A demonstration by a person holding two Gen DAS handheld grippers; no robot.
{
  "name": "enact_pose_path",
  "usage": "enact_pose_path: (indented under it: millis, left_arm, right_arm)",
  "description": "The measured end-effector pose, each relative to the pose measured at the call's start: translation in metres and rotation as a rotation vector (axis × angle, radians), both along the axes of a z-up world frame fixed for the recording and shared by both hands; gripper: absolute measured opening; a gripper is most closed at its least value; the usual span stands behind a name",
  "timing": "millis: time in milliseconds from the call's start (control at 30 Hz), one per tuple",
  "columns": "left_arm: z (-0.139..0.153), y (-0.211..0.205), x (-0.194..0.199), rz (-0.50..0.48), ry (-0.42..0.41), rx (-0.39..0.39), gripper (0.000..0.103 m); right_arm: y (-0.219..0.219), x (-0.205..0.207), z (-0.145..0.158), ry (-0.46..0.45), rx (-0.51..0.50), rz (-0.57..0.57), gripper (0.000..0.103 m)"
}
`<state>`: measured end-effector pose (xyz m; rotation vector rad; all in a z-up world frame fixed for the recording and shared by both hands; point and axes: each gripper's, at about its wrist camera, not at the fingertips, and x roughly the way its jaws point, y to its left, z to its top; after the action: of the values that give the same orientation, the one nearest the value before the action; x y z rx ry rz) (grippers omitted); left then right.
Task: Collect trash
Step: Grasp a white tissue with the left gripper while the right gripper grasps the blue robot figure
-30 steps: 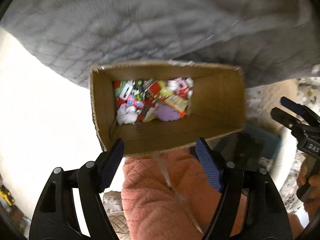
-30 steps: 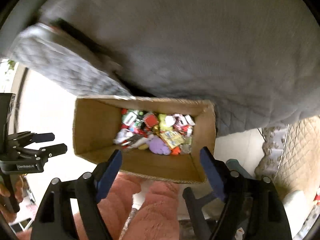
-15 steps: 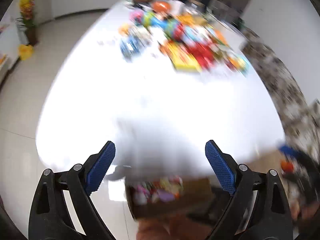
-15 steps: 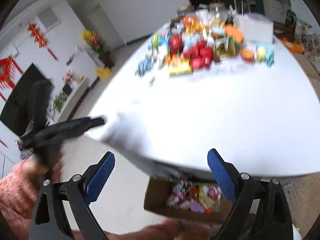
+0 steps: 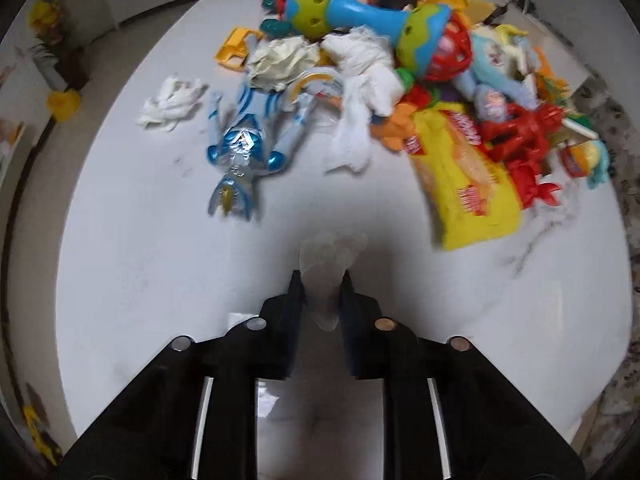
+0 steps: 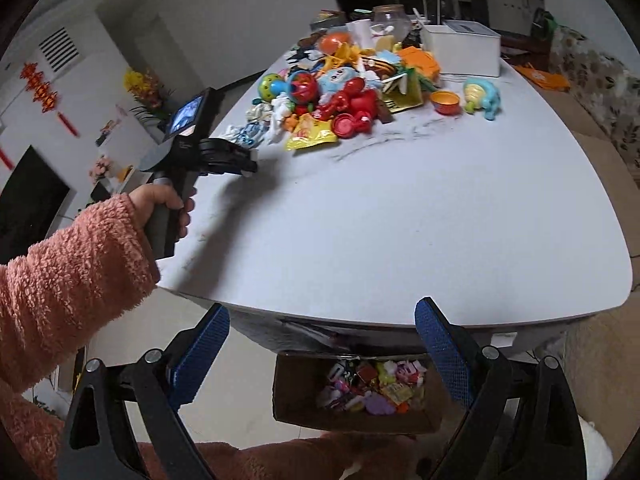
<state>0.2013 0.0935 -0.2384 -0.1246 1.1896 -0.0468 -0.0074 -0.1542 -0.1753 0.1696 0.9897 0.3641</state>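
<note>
My left gripper (image 5: 321, 280) is shut on a crumpled clear plastic wrapper (image 5: 330, 256) low over the white table (image 5: 160, 260). It also shows from the side in the right wrist view (image 6: 246, 168). Ahead lie white tissues (image 5: 170, 100), a cream paper wad (image 5: 282, 62), more white tissue (image 5: 360, 120) and a yellow snack bag (image 5: 468, 176) among toys. My right gripper (image 6: 320, 356) is open and empty, off the table's near edge, above a cardboard box (image 6: 352, 420) holding trash on the floor.
Toys crowd the far table: a blue figure (image 5: 244, 148), a red robot (image 5: 524, 140), a green-blue rattle (image 5: 360, 16). A white box (image 6: 460, 48) and jar (image 6: 390, 20) stand at the far end. A sofa (image 6: 600, 92) is at right.
Both grippers rose from over the floor box to table height. My left gripper moved over the table and shut on the clear wrapper. The right stayed open.
</note>
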Motion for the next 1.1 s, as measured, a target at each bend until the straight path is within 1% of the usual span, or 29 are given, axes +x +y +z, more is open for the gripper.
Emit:
enact_pose_path:
  millis: [67, 133, 200, 300, 367, 500, 567, 633, 700, 733, 767, 800, 867, 933, 967, 1000, 1033, 1067, 1100]
  left_arm:
    - [0.005, 0.005, -0.011, -0.006, -0.029, -0.026, 0.015]
    - [0.012, 0.014, -0.030, -0.025, -0.053, -0.069, 0.015]
    - [0.019, 0.026, -0.053, -0.035, -0.074, -0.094, 0.015]
    - [0.032, 0.048, -0.094, -0.018, -0.102, -0.129, 0.015]
    - [0.040, 0.070, -0.119, 0.018, -0.116, -0.148, 0.015]
    - [0.052, 0.104, -0.143, 0.109, -0.133, -0.198, 0.015]
    - [0.057, 0.121, -0.156, 0.140, -0.142, -0.209, 0.015]
    - [0.059, 0.133, -0.171, 0.170, -0.144, -0.220, 0.015]
    - [0.060, 0.145, -0.182, 0.195, -0.144, -0.233, 0.015]
    - [0.058, 0.150, -0.187, 0.207, -0.142, -0.243, 0.015]
    - [0.057, 0.153, -0.189, 0.215, -0.141, -0.246, 0.015]
    - [0.055, 0.156, -0.191, 0.225, -0.139, -0.251, 0.015]
    - [0.054, 0.161, -0.196, 0.234, -0.137, -0.261, 0.015]
    - [0.052, 0.164, -0.197, 0.237, -0.136, -0.263, 0.015]
    - [0.052, 0.165, -0.197, 0.238, -0.137, -0.264, 0.015]
    - [0.052, 0.166, -0.197, 0.238, -0.138, -0.268, 0.015]
    - [0.052, 0.166, -0.196, 0.239, -0.139, -0.272, 0.015]
    - [0.052, 0.166, -0.195, 0.237, -0.140, -0.277, 0.015]
    - [0.052, 0.166, -0.194, 0.234, -0.141, -0.283, 0.015]
  right_arm:
    - [0.000, 0.007, 0.000, 0.008, 0.003, -0.012, 0.092]
    - [0.003, 0.017, 0.002, 0.010, 0.022, -0.010, 0.092]
    - [0.011, 0.031, 0.003, 0.010, 0.027, 0.004, 0.092]
    - [0.037, 0.069, -0.002, 0.026, 0.034, 0.055, 0.092]
    - [0.063, 0.097, -0.010, 0.052, 0.041, 0.092, 0.092]
    - [0.132, 0.163, -0.024, 0.086, 0.093, 0.150, 0.092]
    - [0.166, 0.194, -0.027, 0.089, 0.097, 0.149, 0.092]
    - [0.196, 0.225, -0.033, 0.109, 0.113, 0.136, 0.092]
    - [0.224, 0.260, -0.046, 0.165, 0.138, 0.089, 0.092]
    - [0.231, 0.271, -0.050, 0.183, 0.133, 0.069, 0.092]
    - [0.241, 0.286, -0.057, 0.203, 0.109, 0.027, 0.092]
    - [0.248, 0.297, -0.063, 0.217, 0.105, -0.002, 0.092]
    - [0.260, 0.314, -0.070, 0.230, 0.060, -0.056, 0.093]
    - [0.273, 0.325, -0.072, 0.214, -0.002, -0.075, 0.092]
    - [0.281, 0.330, -0.071, 0.205, -0.045, -0.062, 0.081]
    - [0.287, 0.331, -0.069, 0.194, -0.095, -0.046, 0.061]
    - [0.291, 0.331, -0.068, 0.188, -0.138, -0.036, 0.062]
    - [0.292, 0.329, -0.067, 0.200, -0.128, -0.013, 0.061]
    - [0.289, 0.326, -0.067, 0.219, -0.090, 0.004, 0.061]
